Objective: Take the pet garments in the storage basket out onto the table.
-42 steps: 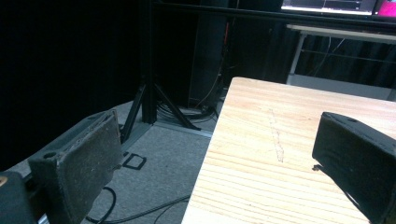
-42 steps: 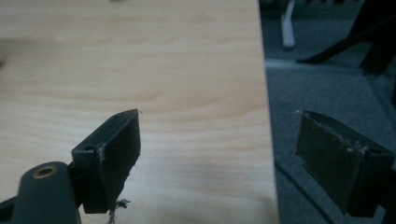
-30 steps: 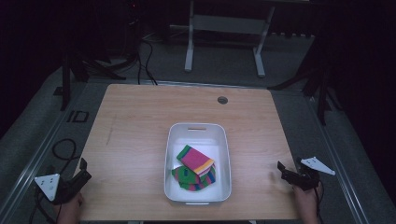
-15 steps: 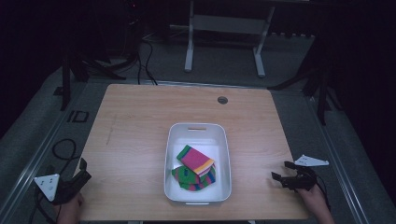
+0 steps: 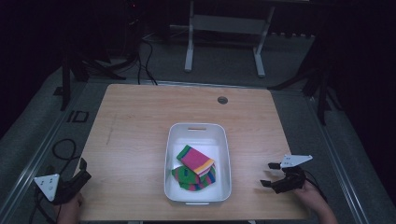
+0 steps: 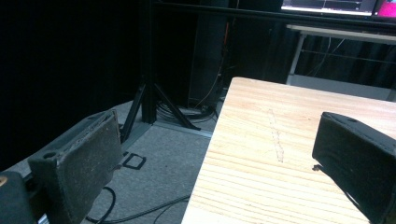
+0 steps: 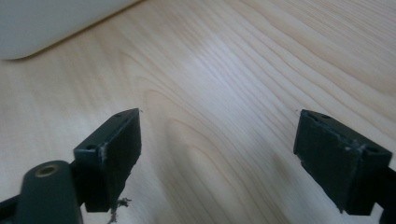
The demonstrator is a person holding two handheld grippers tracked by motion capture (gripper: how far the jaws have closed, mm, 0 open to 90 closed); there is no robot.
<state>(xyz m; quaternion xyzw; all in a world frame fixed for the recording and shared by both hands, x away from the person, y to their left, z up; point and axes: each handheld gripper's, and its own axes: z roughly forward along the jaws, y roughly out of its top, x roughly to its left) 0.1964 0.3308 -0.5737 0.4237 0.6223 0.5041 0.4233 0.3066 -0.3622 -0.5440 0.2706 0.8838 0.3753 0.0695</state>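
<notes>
Worktop [image 5: 140,135]: pale wood with a small round grommet [image 5: 222,100] near its far edge.
Tub [image 5: 173,154]: white, rectangular, standing right of the worktop's centre towards the near edge.
Socks [image 5: 196,167]: striped in pink, green and blue, piled inside the tub – in its nearer half.
Left gripper [image 5: 81,170]: at the near left corner of the worktop, partly off the edge; its fingers [image 6: 79,163] stand wide apart and hold nothing.
Right gripper [image 5: 270,174]: low over the worktop to the right of the tub, held by a hand [image 5: 310,193] – fingers [image 7: 114,154] spread apart, bare wood between them.
</notes>
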